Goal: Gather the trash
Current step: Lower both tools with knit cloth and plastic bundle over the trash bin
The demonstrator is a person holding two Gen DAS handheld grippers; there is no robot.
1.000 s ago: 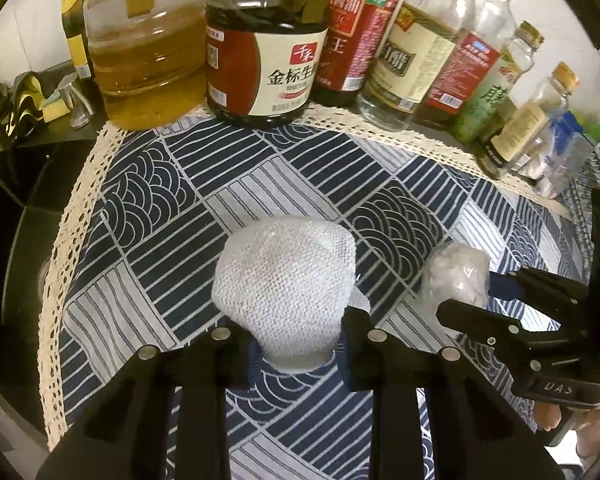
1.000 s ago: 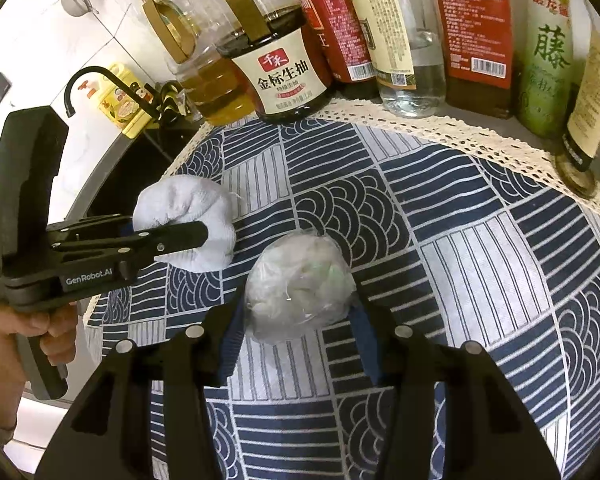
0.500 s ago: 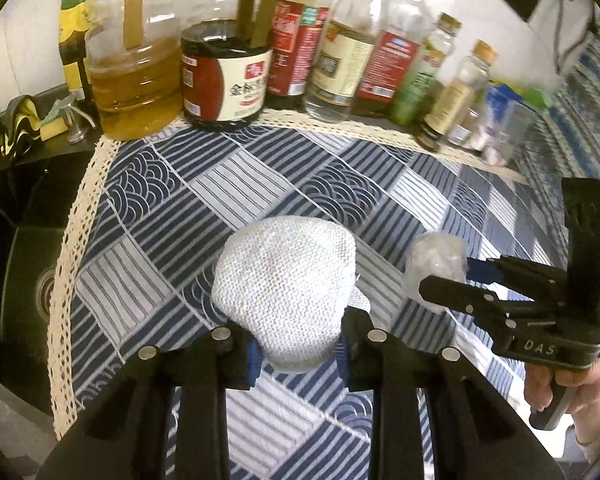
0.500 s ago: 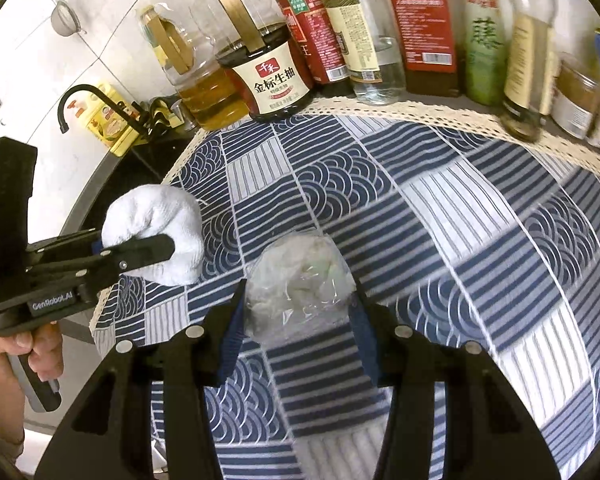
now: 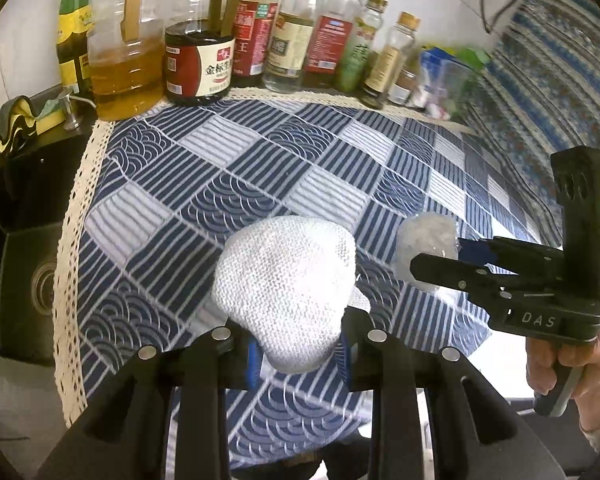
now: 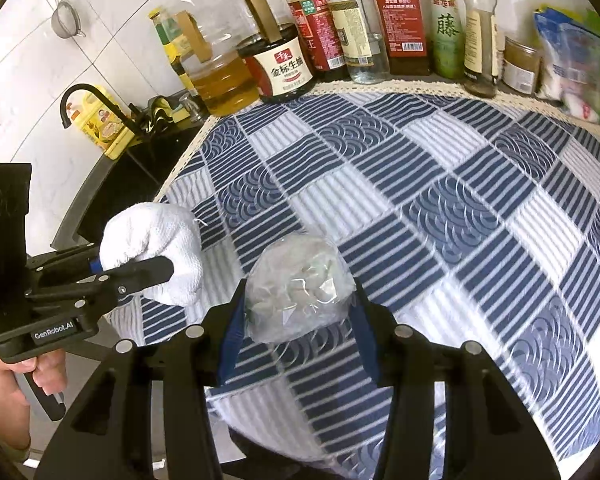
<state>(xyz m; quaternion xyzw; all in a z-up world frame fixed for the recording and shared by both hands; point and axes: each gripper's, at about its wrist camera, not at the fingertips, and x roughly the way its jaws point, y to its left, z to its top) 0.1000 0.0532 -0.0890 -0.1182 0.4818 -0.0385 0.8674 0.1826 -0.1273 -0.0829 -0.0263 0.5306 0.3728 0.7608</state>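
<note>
Here, left gripper [image 5: 300, 364] clamped on white knitted cloth wad [image 5: 286, 288], right gripper [image 6: 298, 334] on crumpled clear plastic bag [image 6: 298, 290]; both above patterned tablecloth's [image 6: 440, 184] near edge, bottles [image 6: 400, 20] lining far edge

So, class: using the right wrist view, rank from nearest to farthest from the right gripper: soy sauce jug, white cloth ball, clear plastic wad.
1. clear plastic wad, between the right gripper fingers.
2. white cloth ball, left, in the left gripper.
3. soy sauce jug, far back.
</note>
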